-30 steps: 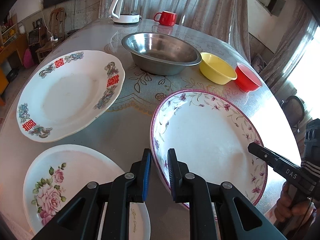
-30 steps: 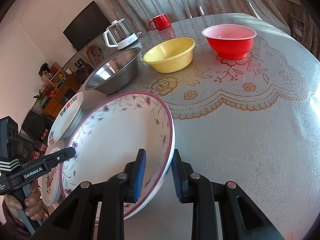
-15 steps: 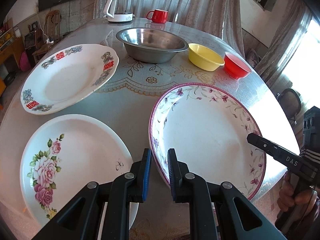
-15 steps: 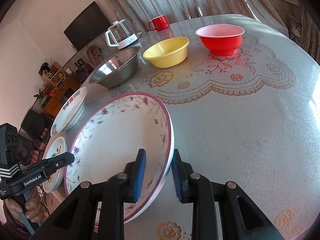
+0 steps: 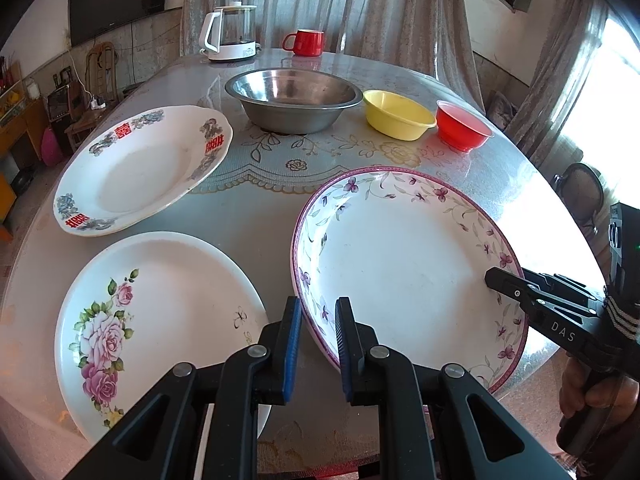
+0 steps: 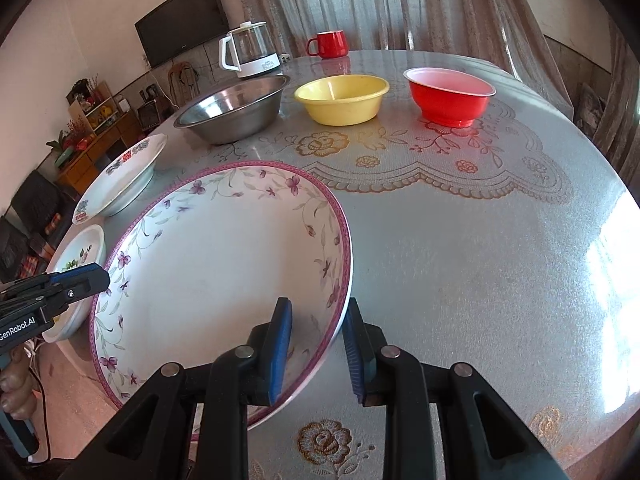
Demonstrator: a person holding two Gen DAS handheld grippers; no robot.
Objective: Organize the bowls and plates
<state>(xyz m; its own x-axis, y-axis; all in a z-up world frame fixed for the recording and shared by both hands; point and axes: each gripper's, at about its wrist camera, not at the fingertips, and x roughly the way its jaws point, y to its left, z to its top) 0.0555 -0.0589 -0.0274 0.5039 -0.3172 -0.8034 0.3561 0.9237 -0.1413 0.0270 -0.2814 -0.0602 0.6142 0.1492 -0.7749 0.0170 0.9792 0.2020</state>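
- Since a second ago your two grippers have drawn back toward the near edge of the table (image 6: 460, 240), carrying the purple-flowered plate (image 5: 404, 264) with them; more of the rose plate (image 5: 160, 320) now shows in the left wrist view.
- Your left gripper (image 5: 317, 344) straddles the purple-flowered plate's near-left rim: blue pads sit either side of the rim, a narrow gap between them. Whether they actually pinch the rim, you cannot tell from this angle.
- Your right gripper (image 6: 316, 348) brackets the same plate's opposite rim, one pad inside the bowl of the plate, one outside. Small gaps show on both sides; contact is unclear.
- Purple-flowered plate sits at the near edge of the table, tilted, its near rim overhanging the edge in the right wrist view.
- Rose plate lies at the near-left edge, just beside the held plate.
- Red-character plate (image 5: 140, 168) lies at the left edge, behind the rose plate, apart from it.
- Steel bowl (image 5: 294, 100) stands toward the far middle; yellow bowl (image 5: 398, 114) is just right of it, red bowl (image 5: 462, 124) right again, all three in a row and not touching.
- Kettle (image 5: 232, 32) and red mug (image 5: 305, 43) stand at the far edge.
- Lace-pattern cloth (image 6: 400, 160) lies under the glass top, beneath the bowls.
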